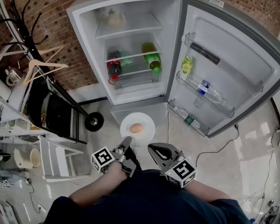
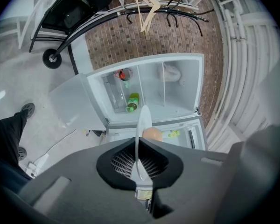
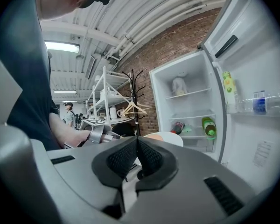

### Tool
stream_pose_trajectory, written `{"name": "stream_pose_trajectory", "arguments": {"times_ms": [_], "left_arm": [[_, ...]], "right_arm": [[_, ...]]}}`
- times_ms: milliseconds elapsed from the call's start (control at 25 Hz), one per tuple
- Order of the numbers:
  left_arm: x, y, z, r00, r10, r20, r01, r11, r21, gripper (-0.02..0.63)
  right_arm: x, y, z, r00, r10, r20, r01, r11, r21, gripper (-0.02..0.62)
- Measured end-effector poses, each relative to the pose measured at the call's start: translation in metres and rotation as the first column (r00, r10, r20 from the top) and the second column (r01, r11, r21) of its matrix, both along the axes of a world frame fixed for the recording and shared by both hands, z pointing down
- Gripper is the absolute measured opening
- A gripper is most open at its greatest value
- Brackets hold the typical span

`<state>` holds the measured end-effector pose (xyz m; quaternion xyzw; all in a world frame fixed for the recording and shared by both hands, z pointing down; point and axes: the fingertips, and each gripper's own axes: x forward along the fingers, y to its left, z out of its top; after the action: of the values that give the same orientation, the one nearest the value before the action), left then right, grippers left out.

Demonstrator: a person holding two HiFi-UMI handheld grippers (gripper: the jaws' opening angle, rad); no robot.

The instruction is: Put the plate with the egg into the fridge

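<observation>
Fridge (image 1: 130, 94) cabinet dominates my head view, its upper compartment wide open and its door (image 1: 238, 64) swung out to the right. A lower section under the open compartment is closed. To the left a black wheeled cart (image 1: 51, 111) stands against the brick wall, with a wooden hanger (image 1: 39, 66) on the coat rack above it. The plate (image 1: 148, 121), white and round, is outside the fridge, held level in the air over the pale floor in front of the closed lower section. My left gripper (image 1: 127, 143) has its jaws clamped on the plate's near rim. In the left gripper view the plate runs edge-on straight out from between the pads toward the open shelves. My right gripper (image 1: 152, 147) hangs close by the plate's near right edge with its jaws pressed together and nothing between them. It has no hold on the plate. Inside the fridge a green bottle (image 1: 151, 57) and a dark bottle with a red cap (image 1: 114, 67) lie on the middle shelf, and a pale lump (image 1: 115, 18) that I cannot identify sits on the top shelf. The door racks carry a clear water bottle (image 1: 206, 90) and a yellow-green can (image 1: 187, 64). The egg (image 1: 136, 128), brown, rests on the plate a little toward my left gripper's side of centre.
</observation>
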<state>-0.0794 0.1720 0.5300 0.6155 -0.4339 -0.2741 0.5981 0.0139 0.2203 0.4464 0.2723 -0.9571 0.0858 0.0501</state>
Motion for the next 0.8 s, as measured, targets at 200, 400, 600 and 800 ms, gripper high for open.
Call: {"name": "stream_pose_trajectory", "arguments": {"times_ms": [200,400,600,800], "left_arm": [[-0.009,-0.037,0.002,1.0,0.011,-0.022,-0.011,1.0,0.0,0.014],[-0.024,-0.094,0.002,0.999,0.034,-0.031,-0.034,0.999,0.0,0.014],[-0.041,-0.159,0.002,0.998,0.051,-0.043,-0.051,0.999,0.007,0.014],[-0.057,-0.212,0.002,0.994,0.095,-0.062,-0.095,0.996,0.005,0.014]], "right_arm": [[-0.004,-0.034,0.001,0.999,0.033,-0.028,-0.033,0.999,-0.006,0.009],[-0.021,-0.084,0.003,0.997,0.061,-0.046,-0.062,0.998,-0.014,0.009],[-0.043,-0.143,0.005,0.994,0.087,-0.06,-0.088,0.996,-0.028,0.011],[-0.058,-0.197,0.0,0.985,0.163,-0.056,-0.165,0.986,-0.033,0.009]]}}
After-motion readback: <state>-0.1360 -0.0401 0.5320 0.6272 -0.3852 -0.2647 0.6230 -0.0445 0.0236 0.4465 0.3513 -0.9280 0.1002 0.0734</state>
